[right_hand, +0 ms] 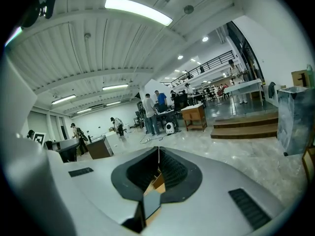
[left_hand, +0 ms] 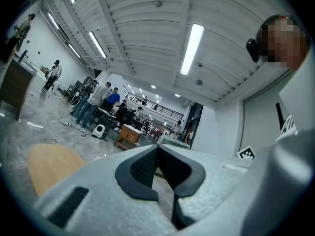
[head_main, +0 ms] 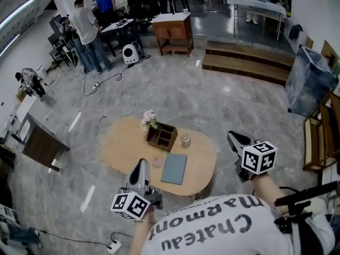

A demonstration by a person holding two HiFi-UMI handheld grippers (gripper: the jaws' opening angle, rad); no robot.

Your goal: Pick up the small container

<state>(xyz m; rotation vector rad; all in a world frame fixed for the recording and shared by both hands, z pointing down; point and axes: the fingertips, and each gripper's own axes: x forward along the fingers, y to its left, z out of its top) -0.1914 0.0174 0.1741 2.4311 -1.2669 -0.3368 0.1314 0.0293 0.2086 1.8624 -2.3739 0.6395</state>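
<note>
Small container (head_main: 185,140): a little round jar with a lid. It stands on the oval wooden table (head_main: 119,142), just right of the wooden box (head_main: 162,136) and touching neither tool.

Right gripper (head_main: 232,137) is off the table's right end, over the floor (head_main: 239,97). It is level with the jar but apart from it, tips pointing away from the person. Left gripper (head_main: 140,166) is over the table's near-left edge, well apart from the jar, with a flat grey pad (head_main: 174,169) and a small pinkish disc (head_main: 157,162) lying between them.

Both forearms reach forward from the person's white printed shirt (head_main: 212,227). Each gripper carries a marker cube near the hand.

Left jaws are pressed together at the tips with nothing in them. Right jaws are likewise pressed together and empty.

The table top is light wood, smooth and rounded. The box is dark wood, open-topped, with divided compartments, and pale pink flowers (head_main: 149,119) sit at its far-left corner. The gripper shells are grey matte plastic with black ribbed pads. The floor is grey, glossy and marbled.
</note>
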